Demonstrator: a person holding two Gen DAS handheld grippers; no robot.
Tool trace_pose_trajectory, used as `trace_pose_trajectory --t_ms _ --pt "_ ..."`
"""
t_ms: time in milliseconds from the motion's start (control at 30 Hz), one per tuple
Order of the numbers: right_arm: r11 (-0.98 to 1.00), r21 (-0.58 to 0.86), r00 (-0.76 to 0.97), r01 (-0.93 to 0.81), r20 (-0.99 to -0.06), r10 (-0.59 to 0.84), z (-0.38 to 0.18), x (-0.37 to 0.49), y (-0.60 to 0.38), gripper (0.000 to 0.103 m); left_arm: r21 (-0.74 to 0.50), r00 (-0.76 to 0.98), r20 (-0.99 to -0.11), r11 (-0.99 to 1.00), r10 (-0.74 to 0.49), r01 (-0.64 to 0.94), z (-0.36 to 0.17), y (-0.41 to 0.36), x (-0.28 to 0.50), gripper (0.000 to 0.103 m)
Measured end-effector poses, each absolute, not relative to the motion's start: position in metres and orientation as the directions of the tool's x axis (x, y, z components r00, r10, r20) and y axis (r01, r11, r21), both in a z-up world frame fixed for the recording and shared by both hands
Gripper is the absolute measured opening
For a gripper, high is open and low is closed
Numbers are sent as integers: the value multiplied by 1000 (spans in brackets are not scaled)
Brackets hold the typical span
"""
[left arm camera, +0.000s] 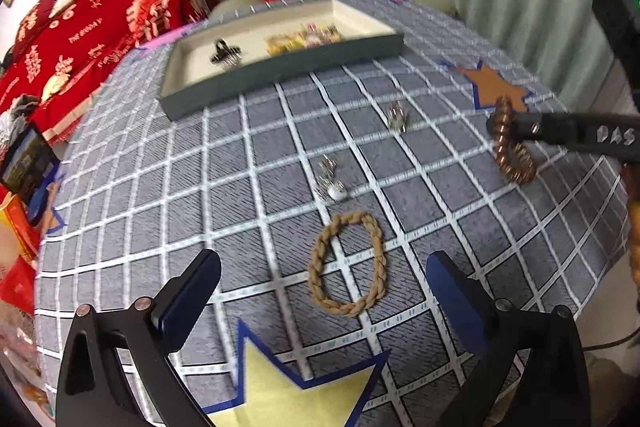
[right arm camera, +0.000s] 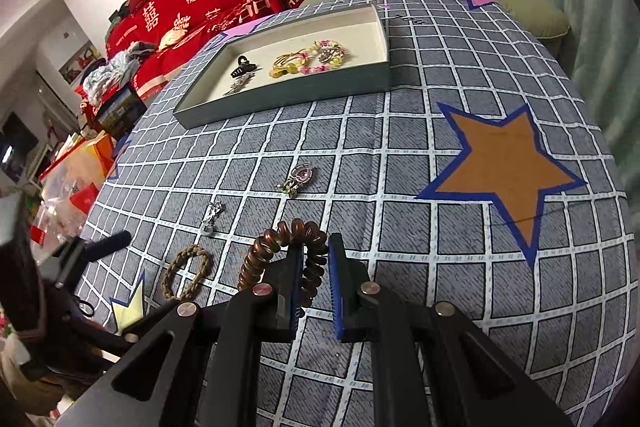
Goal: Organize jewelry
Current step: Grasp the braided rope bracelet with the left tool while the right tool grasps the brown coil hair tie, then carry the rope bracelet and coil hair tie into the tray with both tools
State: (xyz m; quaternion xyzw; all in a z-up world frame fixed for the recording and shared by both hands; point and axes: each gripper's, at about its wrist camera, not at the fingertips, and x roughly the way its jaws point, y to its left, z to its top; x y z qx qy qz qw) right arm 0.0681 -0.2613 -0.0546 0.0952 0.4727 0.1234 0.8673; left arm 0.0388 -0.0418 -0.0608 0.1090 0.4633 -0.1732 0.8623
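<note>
Item: brown spiral hair tie (right arm camera: pixel 280 251), pinched in the right gripper (right arm camera: pixel 314 267), whose jaws were closed on one side of the coil; the rest hung free to the left, apparently lifted clear of the checked tablecloth (right arm camera: pixel 400 187), seemingly for transfer. Destination, by judgement: the shallow tray (right arm camera: pixel 280 99) at the far side of the table, already holding a black claw clip (right arm camera: pixel 244 65) and beaded bracelets (right arm camera: pixel 316 59). Left gripper (left arm camera: pixel 320 291): jaws wide apart, holding nothing, poised low around the braided tan bracelet (left arm camera: pixel 346 263) lying flat on the cloth, probably the next pick. Loose between them and the tray: a pink-stoned ornament (right arm camera: pixel 298 179) and a small silver pendant (right arm camera: pixel 211 217), well apart from each other.
</note>
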Motion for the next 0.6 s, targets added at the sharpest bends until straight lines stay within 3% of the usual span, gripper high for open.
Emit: trace_pose_trajectory --t_ms 33,167,233,267,600 --pt "951 282 523 -124 -797 304 -54 68 -261 13 21 481 -853 909 -201 416 -68 -45 41 88" --pt "952 277 528 -128 -794 302 -52 65 -261 13 -27 444 -864 903 -237 430 -72 -47 42 71" --pt "951 280 531 -128 -791 304 -50 65 -262 13 -39 442 -857 890 -264 454 -71 -50 39 32" --pt "951 282 532 -129 -789 306 -49 66 -262 13 -40 440 -858 887 -267 460 -70 -51 38 25" --pt "945 292 566 -148 -758 323 -23 75 -262 13 -118 485 -811 903 -328 413 -36 -30 44 22"
